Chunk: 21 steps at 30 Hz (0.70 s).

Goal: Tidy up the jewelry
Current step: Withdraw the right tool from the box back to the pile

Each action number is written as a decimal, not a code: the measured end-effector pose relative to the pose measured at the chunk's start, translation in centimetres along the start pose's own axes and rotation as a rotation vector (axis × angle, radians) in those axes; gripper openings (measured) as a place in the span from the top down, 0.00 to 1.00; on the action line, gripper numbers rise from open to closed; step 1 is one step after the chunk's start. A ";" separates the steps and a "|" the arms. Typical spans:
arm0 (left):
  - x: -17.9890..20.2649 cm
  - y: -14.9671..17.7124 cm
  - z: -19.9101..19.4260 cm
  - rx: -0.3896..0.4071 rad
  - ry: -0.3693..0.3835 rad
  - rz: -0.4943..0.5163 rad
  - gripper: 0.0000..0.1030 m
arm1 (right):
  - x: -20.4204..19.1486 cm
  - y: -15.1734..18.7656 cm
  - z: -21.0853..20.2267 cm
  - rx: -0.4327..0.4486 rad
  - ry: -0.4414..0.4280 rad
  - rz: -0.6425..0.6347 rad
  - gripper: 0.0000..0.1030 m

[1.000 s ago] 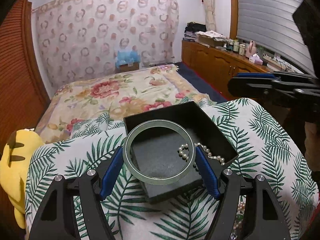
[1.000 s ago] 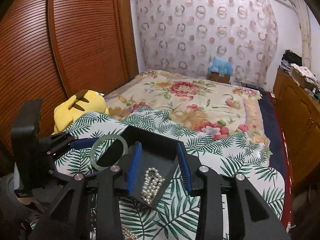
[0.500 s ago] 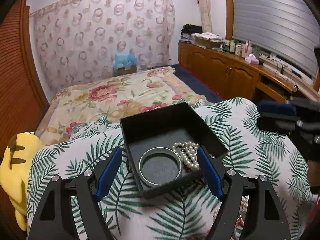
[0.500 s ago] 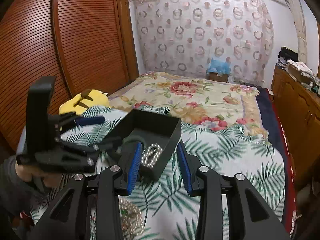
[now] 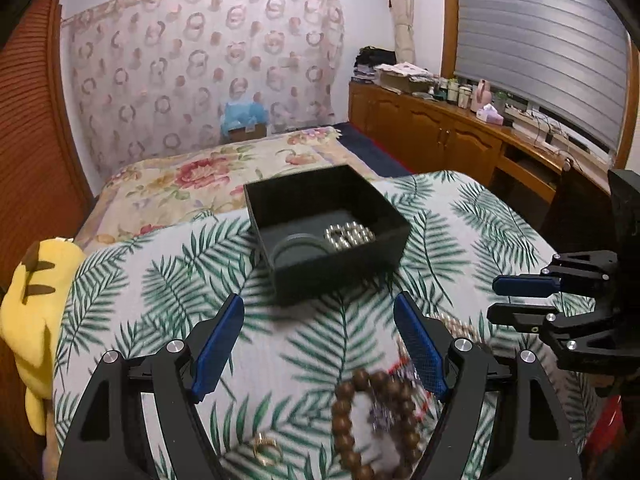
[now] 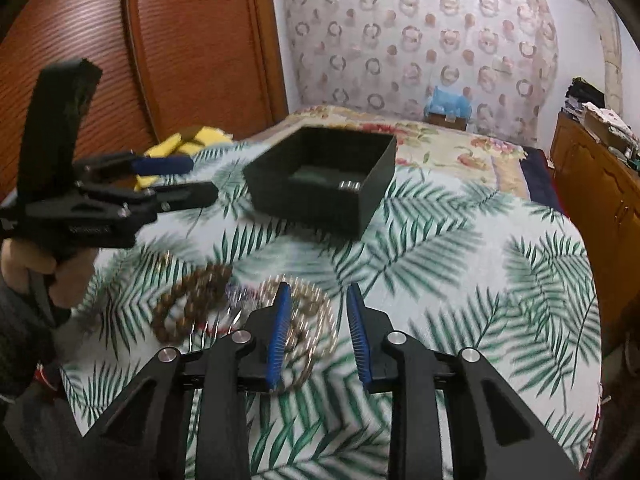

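Observation:
A black open box sits on the palm-leaf cloth and holds a green bangle and a pearl strand; it also shows in the right wrist view. My left gripper is open and empty, pulled back from the box. A brown bead bracelet and a gold ring lie near it. My right gripper is open and empty, over a gold chain, with the bead bracelet to its left.
A yellow plush toy lies at the left edge of the cloth. A floral bedspread lies behind the box. Wooden cabinets stand at the right, a slatted wardrobe at the left.
My left gripper let the green bangle go into the box and drew back toward the loose jewelry. My right gripper also pulled back from the box.

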<state>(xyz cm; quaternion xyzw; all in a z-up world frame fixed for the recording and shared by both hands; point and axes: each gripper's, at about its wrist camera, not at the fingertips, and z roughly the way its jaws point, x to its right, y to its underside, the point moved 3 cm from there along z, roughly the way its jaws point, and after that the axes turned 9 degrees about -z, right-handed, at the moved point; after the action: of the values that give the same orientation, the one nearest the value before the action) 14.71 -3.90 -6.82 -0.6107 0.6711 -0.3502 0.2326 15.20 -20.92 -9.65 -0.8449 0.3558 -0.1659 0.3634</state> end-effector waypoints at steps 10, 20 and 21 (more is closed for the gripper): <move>-0.1 3.8 -0.9 -0.049 0.010 -0.022 0.28 | -1.2 2.7 1.3 -0.081 -0.019 0.003 0.82; -1.4 6.1 -1.0 -0.091 0.013 -0.057 0.41 | -1.7 3.3 1.7 -0.120 0.012 -0.019 0.88; -1.4 6.2 -1.0 -0.095 0.017 -0.057 0.45 | -1.6 3.3 1.7 -0.121 0.014 -0.018 0.88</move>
<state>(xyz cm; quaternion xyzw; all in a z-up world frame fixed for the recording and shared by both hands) 10.11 -2.29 -11.05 -0.6370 0.6711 -0.3296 0.1876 13.41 -20.49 -13.26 -0.8673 0.3600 -0.1532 0.3076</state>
